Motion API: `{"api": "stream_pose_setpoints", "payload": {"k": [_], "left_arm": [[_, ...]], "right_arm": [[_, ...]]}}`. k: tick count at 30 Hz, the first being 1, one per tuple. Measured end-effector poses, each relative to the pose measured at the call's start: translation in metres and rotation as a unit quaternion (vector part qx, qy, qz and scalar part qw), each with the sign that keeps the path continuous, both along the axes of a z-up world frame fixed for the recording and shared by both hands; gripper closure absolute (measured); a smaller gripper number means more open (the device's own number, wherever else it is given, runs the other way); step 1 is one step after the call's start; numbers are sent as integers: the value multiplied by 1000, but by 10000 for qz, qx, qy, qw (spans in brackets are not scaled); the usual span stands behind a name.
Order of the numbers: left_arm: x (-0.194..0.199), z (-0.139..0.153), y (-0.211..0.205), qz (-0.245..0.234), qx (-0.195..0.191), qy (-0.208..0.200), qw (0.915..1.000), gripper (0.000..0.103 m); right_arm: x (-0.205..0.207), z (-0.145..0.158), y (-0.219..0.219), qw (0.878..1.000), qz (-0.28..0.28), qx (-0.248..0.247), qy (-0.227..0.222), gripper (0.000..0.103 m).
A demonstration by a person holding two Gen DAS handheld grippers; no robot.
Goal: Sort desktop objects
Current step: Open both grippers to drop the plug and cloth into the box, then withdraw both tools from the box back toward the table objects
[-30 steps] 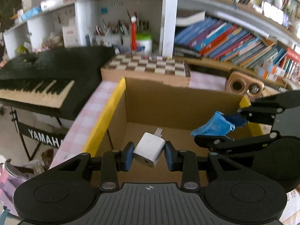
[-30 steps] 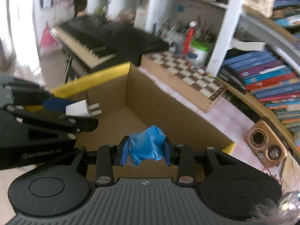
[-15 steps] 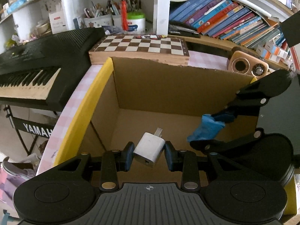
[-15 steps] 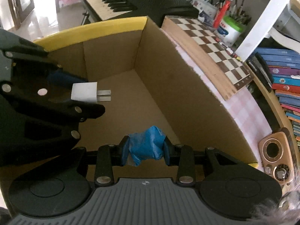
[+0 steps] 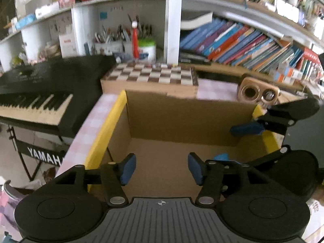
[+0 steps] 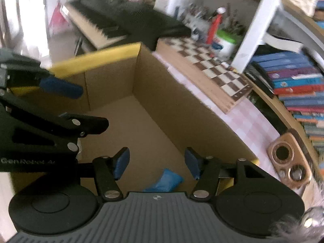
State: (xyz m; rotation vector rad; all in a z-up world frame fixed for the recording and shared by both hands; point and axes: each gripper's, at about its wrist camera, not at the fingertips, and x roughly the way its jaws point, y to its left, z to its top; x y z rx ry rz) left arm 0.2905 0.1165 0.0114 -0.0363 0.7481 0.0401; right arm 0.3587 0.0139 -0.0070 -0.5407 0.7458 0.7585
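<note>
Both grippers hang over the open cardboard box (image 5: 182, 117), jaws opening with nothing between them. A second ago the left gripper (image 5: 161, 169) pinched a white charger plug and the right gripper (image 6: 156, 163) a crumpled blue wad (image 6: 165, 181). That wad now lies on the box floor just under the right jaws; the plug is out of sight, presumably dropped below the left gripper. By the look of it, two items are sorted and the hands are free to fetch more.

The two grippers sit close together inside the yellow-edged (image 5: 105, 127) walls, so the clear way out is upward. Beyond the far wall, a chessboard (image 5: 149, 75) and a small wooden speaker (image 5: 258, 93) stand near the rim, with a keyboard (image 5: 40, 99) to the left and bookshelves (image 5: 243, 44) behind.
</note>
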Motion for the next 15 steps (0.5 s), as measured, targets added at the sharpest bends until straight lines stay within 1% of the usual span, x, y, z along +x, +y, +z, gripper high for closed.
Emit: {"api": "stream_pose_setpoints", "payload": {"k": [4,5,7,9,15], "left_arm": [[-18,17,-6,-12,50,-298,9995,35],[-24,22,-8,-9,61,-385,9992,34],[-34,29,-10,4,74,-511,9987,28],[-45,36,-12,11,88,-642,9979,25],[-75,48,-19,-13,60,-919,9958,24]], "right_arm": [[-16,15,-16,9987,-239,416,-173,43],[-21,19,-19,9979,-323,486,-277,43],[-32,26,-27,9957,-485,621,-477,43],[-43,34,-37,9927,-647,810,-623,42],[-70,54,-67,9801,-1229,1290,-873,41]]}}
